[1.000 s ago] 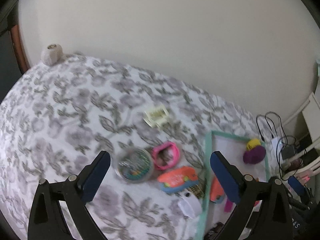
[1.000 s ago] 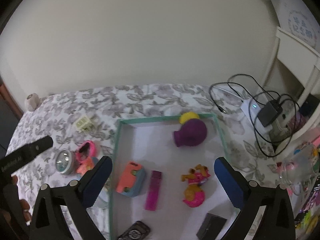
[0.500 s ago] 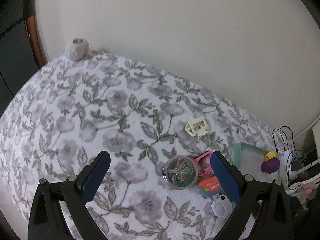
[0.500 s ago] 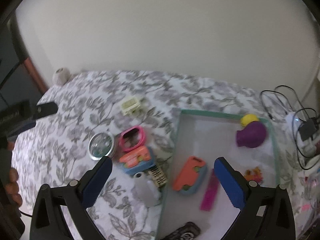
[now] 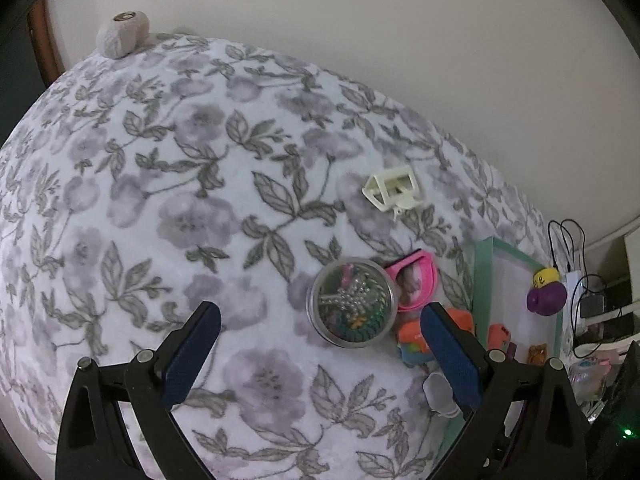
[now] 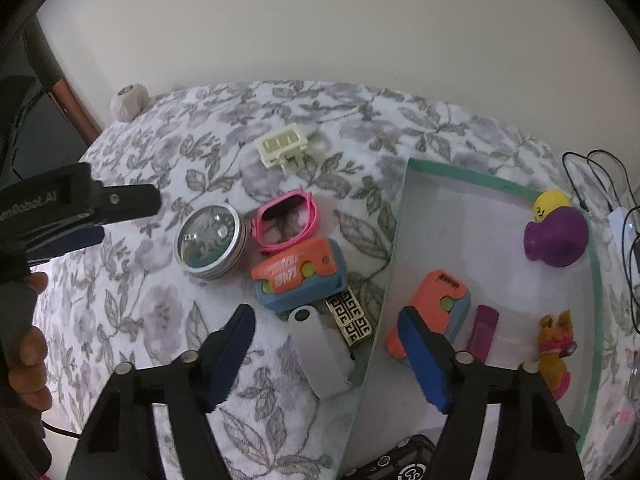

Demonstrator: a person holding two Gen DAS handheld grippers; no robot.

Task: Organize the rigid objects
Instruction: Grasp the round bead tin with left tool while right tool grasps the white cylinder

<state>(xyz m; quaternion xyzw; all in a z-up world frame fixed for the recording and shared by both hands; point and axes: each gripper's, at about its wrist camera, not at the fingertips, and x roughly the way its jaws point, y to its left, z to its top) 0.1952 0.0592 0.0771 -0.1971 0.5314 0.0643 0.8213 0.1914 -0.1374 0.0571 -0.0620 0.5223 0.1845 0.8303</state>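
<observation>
Our right gripper (image 6: 324, 354) hangs over the white case (image 6: 320, 352) at lower centre, jaws just narrowing yet gripping nothing. We should centre on it, clear of the tray (image 6: 400, 248) rim (close by). The left gripper (image 5: 320, 354) gapes empty beside the tin (image 5: 352, 304).
</observation>
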